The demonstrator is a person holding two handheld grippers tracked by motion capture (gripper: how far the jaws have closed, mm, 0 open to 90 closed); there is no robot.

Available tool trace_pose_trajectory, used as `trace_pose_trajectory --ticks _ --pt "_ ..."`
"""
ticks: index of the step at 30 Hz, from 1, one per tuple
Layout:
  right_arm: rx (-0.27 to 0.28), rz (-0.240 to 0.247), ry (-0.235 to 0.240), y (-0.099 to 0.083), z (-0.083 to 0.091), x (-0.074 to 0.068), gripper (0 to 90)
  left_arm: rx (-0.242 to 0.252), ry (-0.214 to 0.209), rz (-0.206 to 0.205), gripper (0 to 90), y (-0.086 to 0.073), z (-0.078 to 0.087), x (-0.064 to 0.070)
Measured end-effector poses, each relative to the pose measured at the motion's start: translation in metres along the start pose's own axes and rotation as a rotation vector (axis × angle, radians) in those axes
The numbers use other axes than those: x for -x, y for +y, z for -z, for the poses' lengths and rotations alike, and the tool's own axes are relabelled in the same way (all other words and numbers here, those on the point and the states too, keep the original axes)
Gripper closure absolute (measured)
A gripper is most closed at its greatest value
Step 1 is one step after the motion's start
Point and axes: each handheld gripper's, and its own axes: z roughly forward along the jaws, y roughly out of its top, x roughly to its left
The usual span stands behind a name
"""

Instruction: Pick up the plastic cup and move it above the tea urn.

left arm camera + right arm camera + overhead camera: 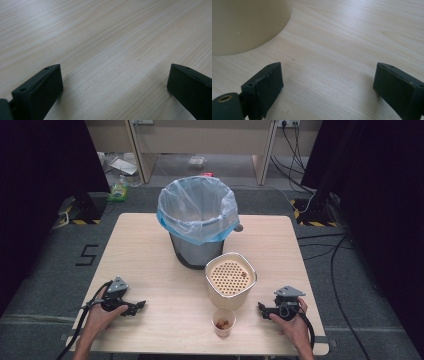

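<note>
The pale wood-grained surface (pixel 150 250) carries a grey bin (pixel 192 251) lined with a translucent blue bag (pixel 197 210), a cream container (pixel 230 280) with a honeycomb-perforated top, a small clear cup (pixel 223 321) of brown bits, and two black grippers.

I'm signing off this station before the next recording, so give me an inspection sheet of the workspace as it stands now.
Surface: light wooden table, bare wood between the things.
Job's things: grey bin with a blue-rimmed plastic liner at the middle far side; cream container with a perforated insert in front of it; small paper cup holding brownish bits near the front edge.
Clutter: nothing seen on the table.
Grippers: left gripper and right gripper rest on the table, jaws apart, each holding nothing.
Cables: one trails from each gripper; more on the floor at right.
Surroundings: grey floor, dark curtains at both sides, a wooden desk and litter beyond.
</note>
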Motion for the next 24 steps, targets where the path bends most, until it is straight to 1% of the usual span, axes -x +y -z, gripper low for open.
trace_pose_trajectory --ticks 2,4,7,8,11,14,15,16,18,19,20,21,22,23,24 --pt "0.005 -0.002 -0.003 0.0 0.001 0.0 12.8 0.0 0.0 0.0 0.0 0.0 0.0 0.0" --pt "0.006 -0.015 -0.01 -0.001 0.003 0.001 17.9 0.0 0.0 0.0 0.0 0.0 0.0 0.0" --pt "0.001 -0.026 -0.006 -0.001 0.007 0.002 23.0 0.0 0.0 0.0 0.0 0.0 0.0 0.0" --pt "-0.003 -0.032 -0.003 0.0 0.009 0.002 24.2 0.0 0.0 0.0 0.0 0.0 0.0 0.0" --pt "0.014 -0.054 0.002 0.003 0.017 -0.002 28.1 0.0 0.0 0.0 0.0 0.0 0.0 0.0" --pt "0.049 -0.09 0.029 0.005 0.031 -0.012 33.4 0.0 0.0 0.0 0.0 0.0 0.0 0.0" --pt "0.062 -0.093 0.035 0.004 0.035 -0.015 35.1 0.0 0.0 0.0 0.0 0.0 0.0 0.0" --pt "0.064 -0.105 0.04 0.004 0.038 -0.018 35.4 0.0 0.0 0.0 0.0 0.0 0.0 0.0" --pt "0.062 -0.101 0.046 0.005 0.045 -0.025 35.6 0.0 0.0 0.0 0.0 0.0 0.0 0.0" --pt "0.062 -0.101 0.046 0.005 0.045 -0.025 35.6 0.0 0.0 0.0 0.0 0.0 0.0 0.0" --pt "0.06 -0.095 0.051 0.006 0.048 -0.029 36.5 0.0 0.0 0.0 0.0 0.0 0.0 0.0" --pt "0.057 -0.092 0.068 0.009 0.057 -0.04 38.1 0.0 0.001 -0.002 0.0 0.0 0.0 0.0" --pt "0.057 -0.096 0.074 0.009 0.059 -0.043 38.9 0.0 0.0 0.0 0.0 0.0 0.0 0.0" --pt "0.063 -0.086 0.083 0.011 0.063 -0.046 39.3 0.0 0.0 0.0 0.0 0.0 0.0 0.0" --pt "0.069 -0.087 0.091 0.012 0.066 -0.051 39.7 0.0 0.0 0.0 0.0 0.0 0.0 0.0"
